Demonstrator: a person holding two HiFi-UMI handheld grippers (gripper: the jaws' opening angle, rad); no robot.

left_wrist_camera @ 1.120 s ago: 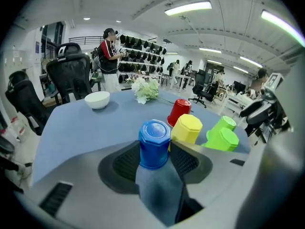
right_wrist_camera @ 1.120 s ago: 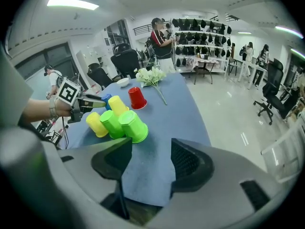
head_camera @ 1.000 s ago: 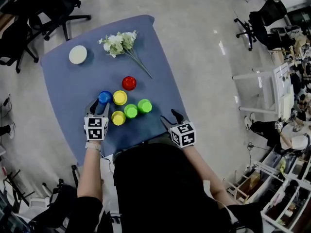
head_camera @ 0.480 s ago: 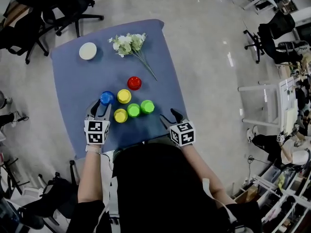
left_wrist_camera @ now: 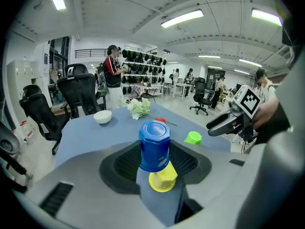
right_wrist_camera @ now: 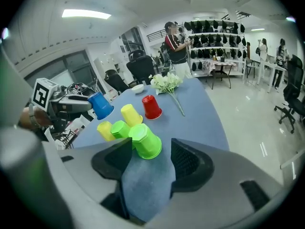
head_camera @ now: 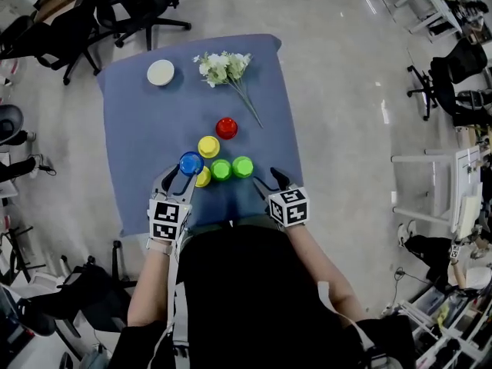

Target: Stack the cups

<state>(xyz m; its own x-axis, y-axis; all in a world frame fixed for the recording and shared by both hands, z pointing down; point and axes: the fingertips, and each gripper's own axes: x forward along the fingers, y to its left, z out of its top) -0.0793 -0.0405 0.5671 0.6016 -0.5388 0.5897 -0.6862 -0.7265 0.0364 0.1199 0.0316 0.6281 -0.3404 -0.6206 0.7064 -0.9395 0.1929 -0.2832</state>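
My left gripper (head_camera: 183,174) (left_wrist_camera: 155,157) is shut on an upside-down blue cup (head_camera: 191,163) (left_wrist_camera: 154,146). It holds the cup off the cloth, just above a yellow cup (head_camera: 203,177) (left_wrist_camera: 163,179). Two green cups (head_camera: 221,169) (head_camera: 243,166), a second yellow cup (head_camera: 208,146) and a red cup (head_camera: 226,127) stand upside down close by. My right gripper (head_camera: 269,181) (right_wrist_camera: 150,159) is open, and the nearer green cup (right_wrist_camera: 145,141) stands just ahead of its jaws without touching them. The right gripper view also shows the blue cup (right_wrist_camera: 100,105) raised at the left.
The cups stand on a table with a blue cloth (head_camera: 138,129). A white bowl (head_camera: 161,72) and a bunch of white flowers (head_camera: 225,68) lie at its far end. Office chairs (head_camera: 131,6) stand on the floor beyond the table.
My left gripper has lifted the blue cup and carried it to the right, over the near yellow cup. The right gripper has stayed where it was.
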